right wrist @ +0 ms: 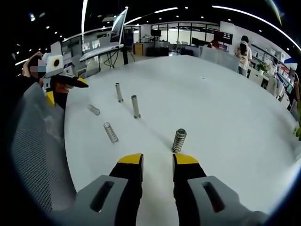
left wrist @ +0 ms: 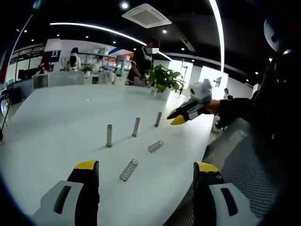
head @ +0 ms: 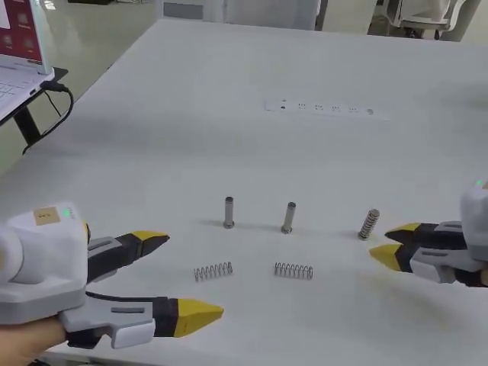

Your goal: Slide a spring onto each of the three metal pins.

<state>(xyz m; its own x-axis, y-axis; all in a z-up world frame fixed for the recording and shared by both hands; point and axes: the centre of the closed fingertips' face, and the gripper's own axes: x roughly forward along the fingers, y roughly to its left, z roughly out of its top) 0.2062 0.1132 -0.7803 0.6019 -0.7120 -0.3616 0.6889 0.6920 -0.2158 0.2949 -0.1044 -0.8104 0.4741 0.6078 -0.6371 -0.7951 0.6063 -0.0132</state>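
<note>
One spring stands upright (near right tongs).

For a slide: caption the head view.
Left gripper, right gripper flank one sprung pin, two bare pins, two loose springs.

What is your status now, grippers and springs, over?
Left gripper open, empty. Right gripper open, empty, beside the one seated spring. Two pins bare; two loose springs flat on the table. Nothing in the way.
</note>
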